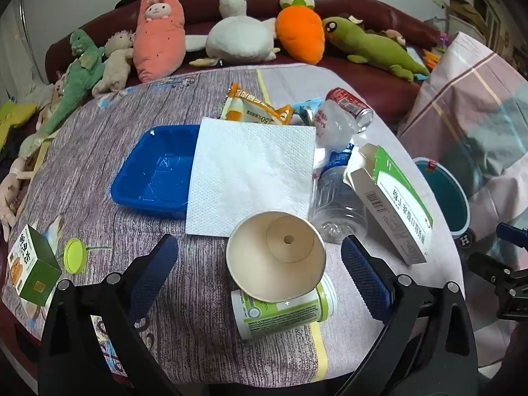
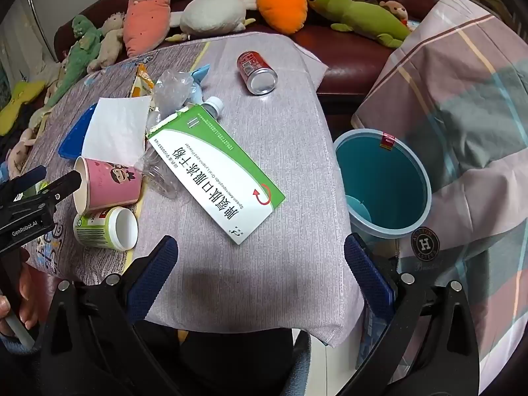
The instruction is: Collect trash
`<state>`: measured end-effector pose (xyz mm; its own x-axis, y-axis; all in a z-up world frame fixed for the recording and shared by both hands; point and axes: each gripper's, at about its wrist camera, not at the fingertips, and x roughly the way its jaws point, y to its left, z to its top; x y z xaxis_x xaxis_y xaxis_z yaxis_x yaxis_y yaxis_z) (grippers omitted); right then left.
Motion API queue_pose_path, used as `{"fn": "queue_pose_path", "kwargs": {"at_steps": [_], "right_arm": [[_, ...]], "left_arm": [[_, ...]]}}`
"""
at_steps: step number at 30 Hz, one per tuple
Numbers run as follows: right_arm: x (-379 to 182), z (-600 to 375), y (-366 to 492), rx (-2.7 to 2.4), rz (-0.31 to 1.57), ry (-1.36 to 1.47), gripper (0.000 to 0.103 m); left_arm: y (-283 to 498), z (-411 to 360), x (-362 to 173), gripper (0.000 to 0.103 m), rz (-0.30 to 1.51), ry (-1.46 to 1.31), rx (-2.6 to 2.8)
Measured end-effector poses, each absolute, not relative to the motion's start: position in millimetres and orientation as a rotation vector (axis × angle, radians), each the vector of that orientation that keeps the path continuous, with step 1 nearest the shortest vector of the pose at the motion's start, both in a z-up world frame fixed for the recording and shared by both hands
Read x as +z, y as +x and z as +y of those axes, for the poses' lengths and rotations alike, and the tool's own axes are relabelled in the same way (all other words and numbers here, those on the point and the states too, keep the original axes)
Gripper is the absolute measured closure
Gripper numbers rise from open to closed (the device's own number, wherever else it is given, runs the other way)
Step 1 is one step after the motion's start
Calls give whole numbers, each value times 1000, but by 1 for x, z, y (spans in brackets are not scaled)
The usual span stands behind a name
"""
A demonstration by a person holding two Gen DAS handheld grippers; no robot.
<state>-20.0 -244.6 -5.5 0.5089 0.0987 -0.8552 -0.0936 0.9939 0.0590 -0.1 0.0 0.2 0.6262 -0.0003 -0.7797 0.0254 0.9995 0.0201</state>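
My left gripper (image 1: 259,262) jaws spread wide w/ nothing pinched, the pink paper cup (image 1: 275,260) lying on its side btwn them atop a green-labelled white plastic bottle (image 1: 280,313): light, crushable, so I'd squeeze its rim gently.

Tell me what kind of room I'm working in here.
Probably a home living room: a dark red sofa lined with plush toys, a cloth-covered table strewn with trash, and a teal bin beside it.
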Motion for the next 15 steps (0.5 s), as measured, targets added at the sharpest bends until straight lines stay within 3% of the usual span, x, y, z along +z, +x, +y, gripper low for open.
{"fn": "queue_pose_path", "kwargs": {"at_steps": [15], "right_arm": [[-9, -248, -18, 109, 1047, 16, 6]], "left_arm": [[0, -7, -3, 4, 901, 27, -19]]}}
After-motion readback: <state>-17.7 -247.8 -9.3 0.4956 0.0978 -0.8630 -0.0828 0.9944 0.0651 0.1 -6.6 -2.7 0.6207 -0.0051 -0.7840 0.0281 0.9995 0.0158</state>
